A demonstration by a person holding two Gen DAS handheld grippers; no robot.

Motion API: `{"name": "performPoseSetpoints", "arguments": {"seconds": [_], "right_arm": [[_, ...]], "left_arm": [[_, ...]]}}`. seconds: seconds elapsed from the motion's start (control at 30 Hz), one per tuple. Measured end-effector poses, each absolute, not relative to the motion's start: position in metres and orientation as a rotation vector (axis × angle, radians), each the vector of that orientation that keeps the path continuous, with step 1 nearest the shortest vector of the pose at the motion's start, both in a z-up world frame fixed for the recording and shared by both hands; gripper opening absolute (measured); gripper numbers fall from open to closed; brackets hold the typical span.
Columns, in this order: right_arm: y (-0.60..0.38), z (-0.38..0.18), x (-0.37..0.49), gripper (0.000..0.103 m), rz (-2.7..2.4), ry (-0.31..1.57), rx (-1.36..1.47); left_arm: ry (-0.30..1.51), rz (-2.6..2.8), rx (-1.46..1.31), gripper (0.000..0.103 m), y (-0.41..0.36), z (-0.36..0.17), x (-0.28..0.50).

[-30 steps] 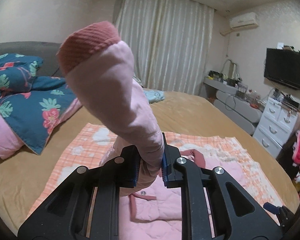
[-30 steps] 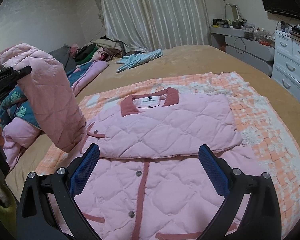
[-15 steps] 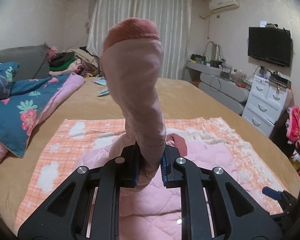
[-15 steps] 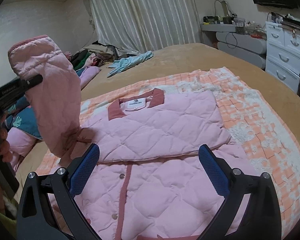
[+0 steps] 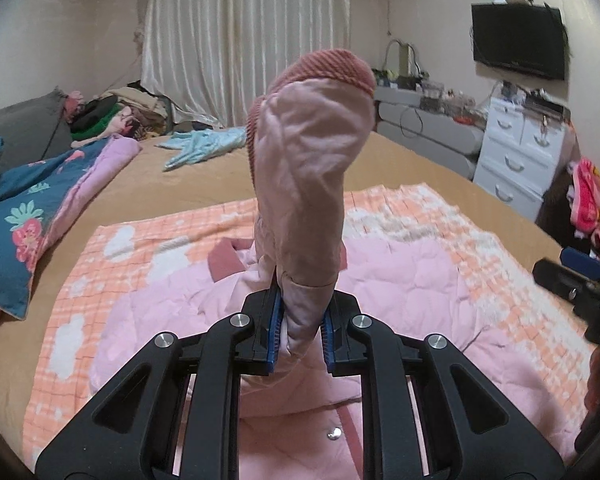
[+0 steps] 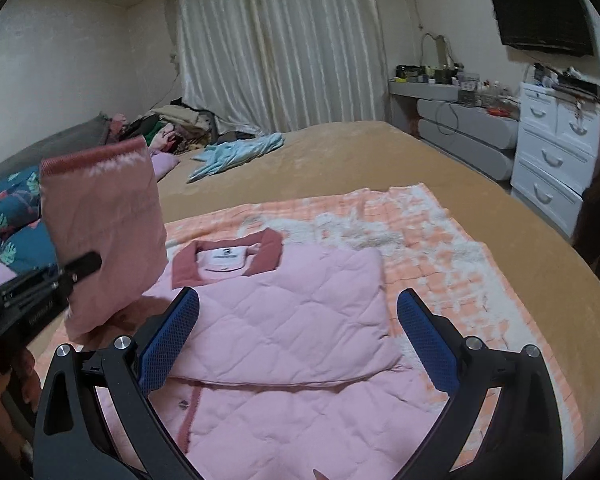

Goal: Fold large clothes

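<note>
A pink quilted jacket with a dark pink collar lies on an orange checked blanket on the bed, one side folded over its front. My left gripper is shut on the jacket's sleeve, which stands up over the jacket with its ribbed cuff on top. In the right wrist view that sleeve hangs at the left, held by the left gripper. My right gripper hovers open above the jacket's front with nothing between its blue pads.
The tan bed holds a blue flowered quilt at the left, a light blue garment farther back and piled clothes by the curtain. White drawers and a grey shelf stand to the right.
The left gripper has carried the raised sleeve rightward and lower, from beside the jacket to over its collar area. The right gripper has shifted, still open, so the jacket sits more centred between its fingers.
</note>
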State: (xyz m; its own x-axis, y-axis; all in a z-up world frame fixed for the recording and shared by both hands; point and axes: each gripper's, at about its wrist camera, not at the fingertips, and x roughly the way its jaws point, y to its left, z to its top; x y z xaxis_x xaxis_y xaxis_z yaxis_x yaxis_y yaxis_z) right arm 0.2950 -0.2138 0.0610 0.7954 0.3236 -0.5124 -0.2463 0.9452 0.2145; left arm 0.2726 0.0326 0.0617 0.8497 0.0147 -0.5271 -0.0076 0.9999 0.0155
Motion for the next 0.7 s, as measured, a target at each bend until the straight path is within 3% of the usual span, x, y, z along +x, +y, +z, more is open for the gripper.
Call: {"name": "performPoseSetpoints", "arguments": {"seconds": [0.4, 0.7], "right_arm": [[-0.242, 0.032, 0.306, 0.099, 0.259, 0.650, 0.234], [-0.249, 0.027, 0.309, 0.099, 0.242, 0.664, 0.246]], "left_arm": [[0.668, -0.020, 0.070, 0.009, 0.000, 0.010, 0.293], [0.729, -0.050, 0.183, 0.018, -0.027, -0.026, 0.298]]}}
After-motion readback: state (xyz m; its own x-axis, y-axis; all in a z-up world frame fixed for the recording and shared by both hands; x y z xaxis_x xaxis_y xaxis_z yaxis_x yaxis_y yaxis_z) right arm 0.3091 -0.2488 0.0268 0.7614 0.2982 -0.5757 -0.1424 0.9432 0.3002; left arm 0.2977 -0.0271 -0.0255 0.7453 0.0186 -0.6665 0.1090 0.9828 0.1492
